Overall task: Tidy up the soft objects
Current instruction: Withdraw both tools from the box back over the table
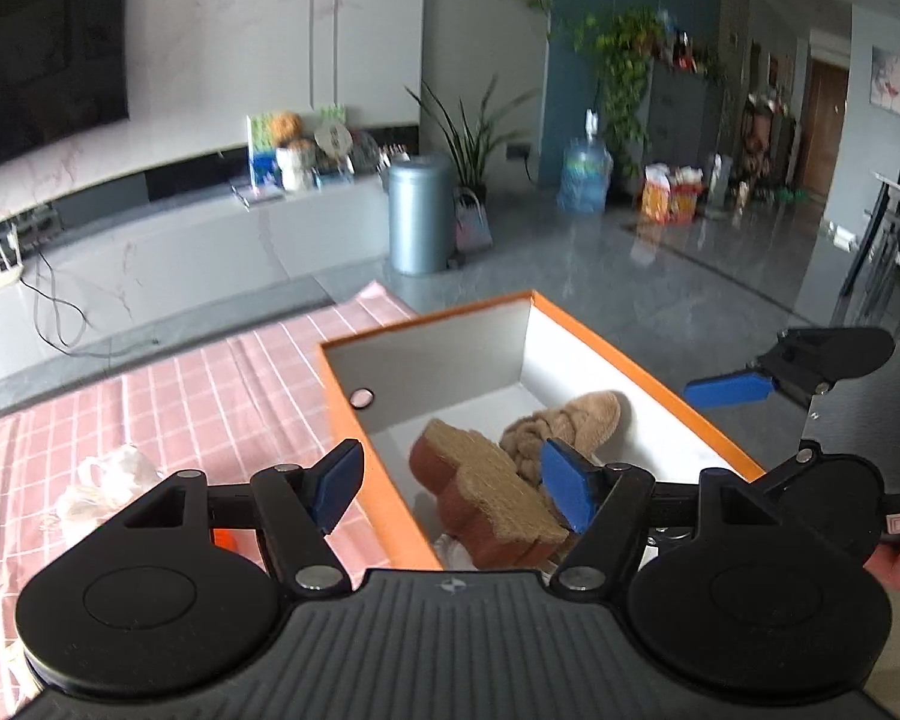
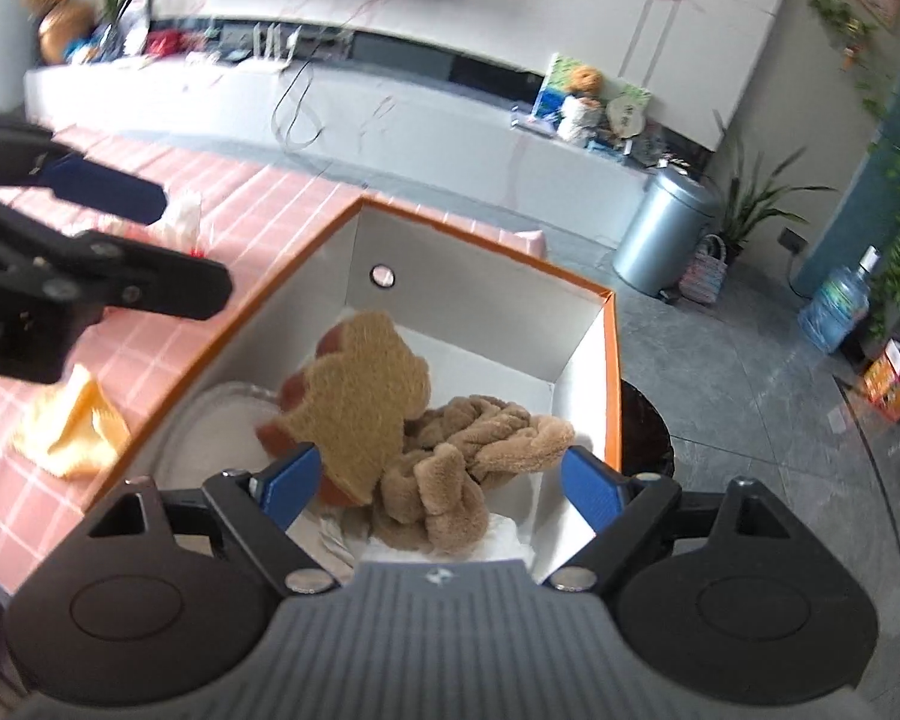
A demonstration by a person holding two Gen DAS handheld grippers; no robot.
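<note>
An orange box (image 1: pixel 633 360) with white inner walls stands on the pink checked tablecloth. Inside it lie a brown sponge pad (image 1: pixel 492 495) with a scalloped edge and a tan braided plush (image 1: pixel 570 420), leaning against each other. My left gripper (image 1: pixel 453 483) hovers open over the box's near left wall, holding nothing. The right gripper's blue finger (image 1: pixel 729 390) shows past the box's right rim. In the right wrist view my right gripper (image 2: pixel 444 483) is open above the sponge pad (image 2: pixel 360 384) and the plush (image 2: pixel 480 450), its pads clear of both. The left gripper's fingers (image 2: pixel 108 192) reach in at upper left.
A yellow cloth (image 2: pixel 72 426) and a white crumpled tissue (image 2: pixel 183 216) lie on the tablecloth (image 2: pixel 258 204) left of the box (image 2: pixel 612 372). White crumpled material (image 1: pixel 108 474) sits near my left finger. A silver bin (image 1: pixel 417 216) stands on the floor beyond the table.
</note>
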